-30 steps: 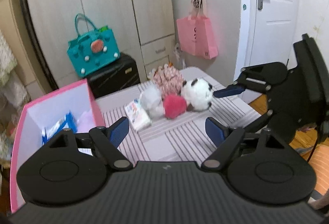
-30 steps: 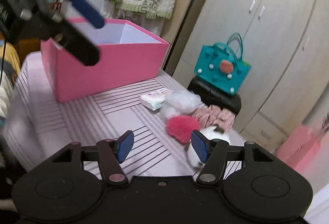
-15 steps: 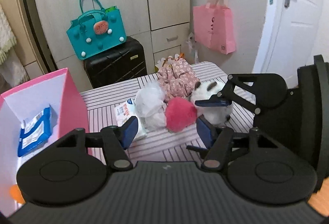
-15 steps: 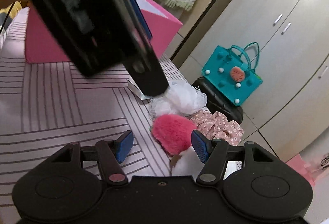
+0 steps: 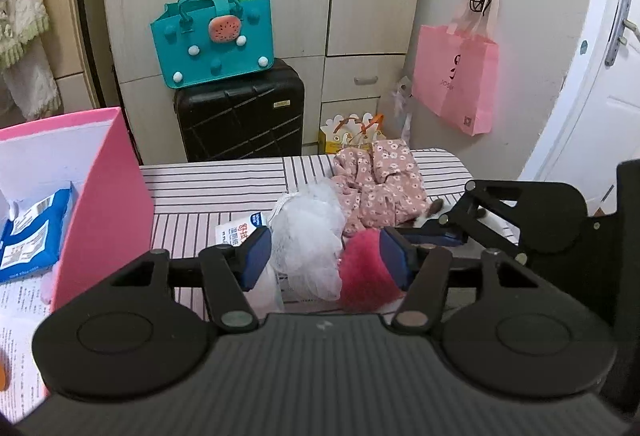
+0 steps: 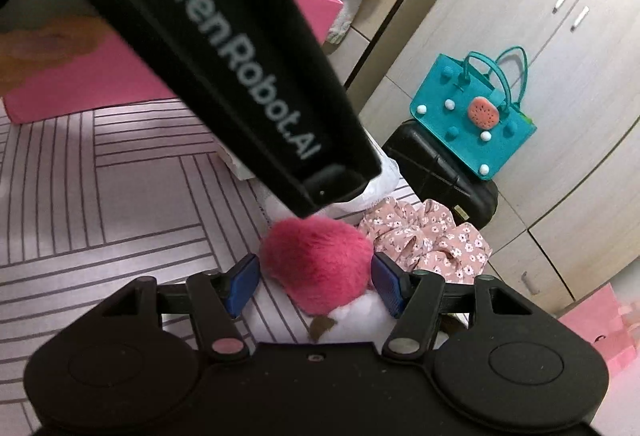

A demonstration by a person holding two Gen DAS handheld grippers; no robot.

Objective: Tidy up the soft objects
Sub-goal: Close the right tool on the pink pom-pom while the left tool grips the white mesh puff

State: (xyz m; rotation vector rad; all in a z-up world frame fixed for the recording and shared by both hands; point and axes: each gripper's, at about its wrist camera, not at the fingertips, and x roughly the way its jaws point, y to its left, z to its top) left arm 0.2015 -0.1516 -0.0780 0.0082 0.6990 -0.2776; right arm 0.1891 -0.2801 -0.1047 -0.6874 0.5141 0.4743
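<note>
Left tool [image 5: 326,256] wide | right tool [image 6: 314,286] wide around one pink pompom [image 6: 316,264] | one mesh puff [image 5: 310,236]

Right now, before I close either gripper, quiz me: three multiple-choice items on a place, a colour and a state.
1. The blue packet lies: A in the pink box; B on the suitcase; C on the floor.
2. The fuzzy ball is: A white; B teal; C pink.
3. The right gripper jaws are: A shut; B open around the ball; C out of view.

A, it sits inside the box walls. C, bright pink fur. B, both pads flank the ball with gaps showing.
</note>
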